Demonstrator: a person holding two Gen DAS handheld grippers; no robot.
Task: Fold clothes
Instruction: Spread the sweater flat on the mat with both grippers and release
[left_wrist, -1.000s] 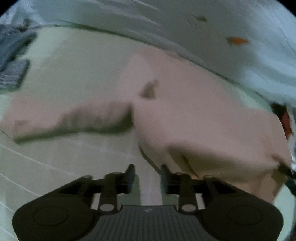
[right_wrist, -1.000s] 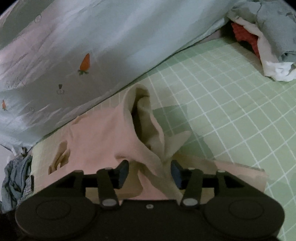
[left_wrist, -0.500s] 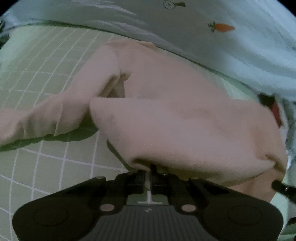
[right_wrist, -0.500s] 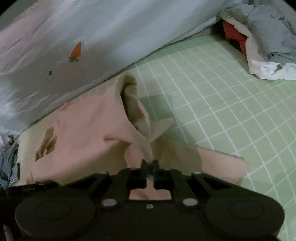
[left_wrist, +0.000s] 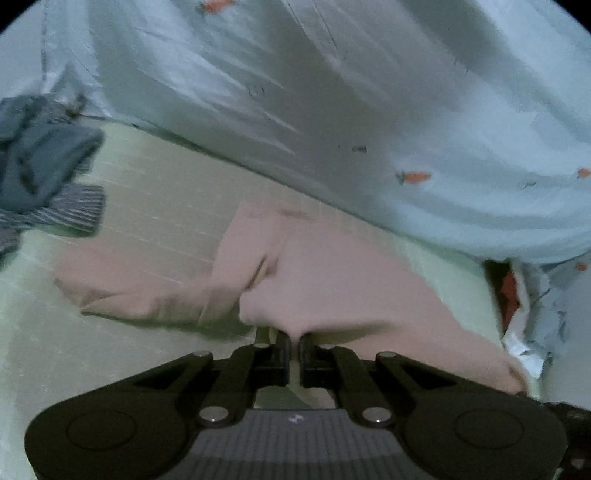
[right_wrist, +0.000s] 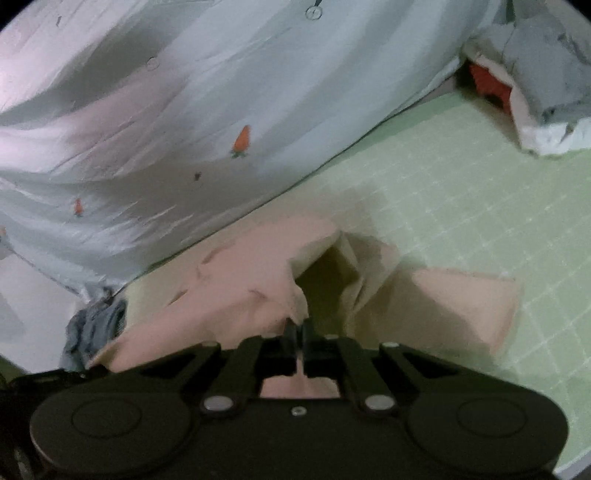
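Pink garment (left_wrist: 332, 280) is spread on green checked bed sheet (right_wrist: 461, 206), its near edge pinched by left gripper (left_wrist: 293, 338) & right gripper (right_wrist: 298, 330). Soft, light, limp fabric; best held at edges/corners.

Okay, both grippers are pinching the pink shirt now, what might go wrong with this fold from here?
The left gripper and right gripper each pinch only a small bit of the pink shirt's edge, so it may slip out when lifted. One sleeve lies bunched sideways and could fold in crooked. The carrot-print sheet lies right against the shirt and might snag or drag along.
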